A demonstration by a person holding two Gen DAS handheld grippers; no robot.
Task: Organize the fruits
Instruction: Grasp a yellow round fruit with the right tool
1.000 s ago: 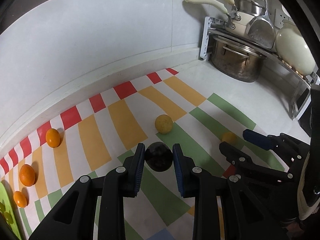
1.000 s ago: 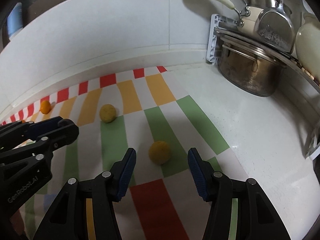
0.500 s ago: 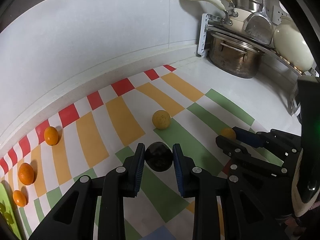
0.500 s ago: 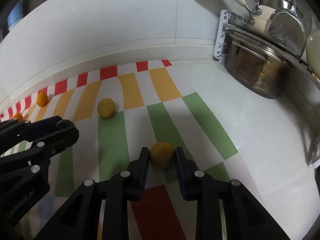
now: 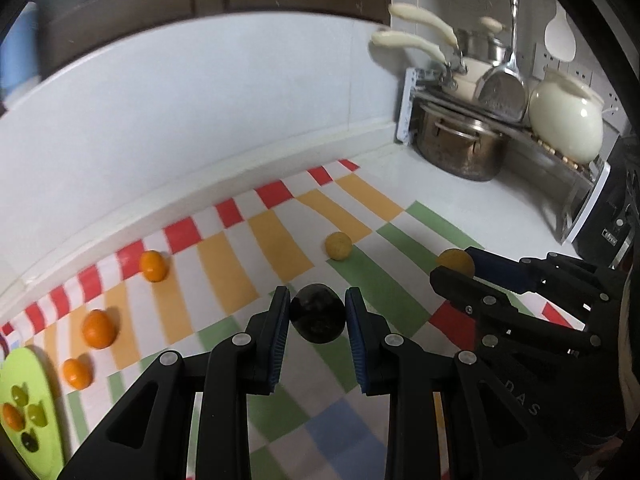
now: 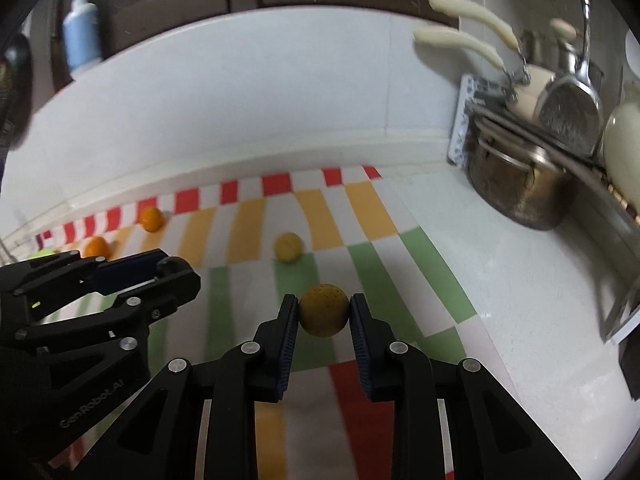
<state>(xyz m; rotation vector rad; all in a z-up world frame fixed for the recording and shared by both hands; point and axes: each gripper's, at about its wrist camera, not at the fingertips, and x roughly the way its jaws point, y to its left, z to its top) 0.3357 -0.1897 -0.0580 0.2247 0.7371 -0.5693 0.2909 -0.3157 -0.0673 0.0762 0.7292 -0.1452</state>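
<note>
My left gripper (image 5: 318, 314) is shut on a dark round fruit (image 5: 317, 313) and holds it above the checkered mat (image 5: 224, 256). My right gripper (image 6: 324, 316) is shut on a yellow-brown round fruit (image 6: 323, 315), also lifted; that fruit shows between its fingers in the left wrist view (image 5: 454, 261). Another yellow fruit (image 5: 338, 245) lies on the mat beyond both grippers. Three oranges (image 5: 153, 266) (image 5: 99, 329) (image 5: 77, 373) lie along the mat's left side. A green plate (image 5: 44, 432) at the far left holds several small fruits.
A dish rack at the back right holds a steel pot (image 5: 460, 148), pans and a cream jar (image 5: 566, 122). A white backsplash wall (image 5: 200, 120) runs behind the mat. A blue bottle (image 6: 80, 36) stands on the ledge.
Both grippers have risen with their fruits, so the counter looks farther away. The right gripper, open a second ago, closed on the yellow-brown fruit.
</note>
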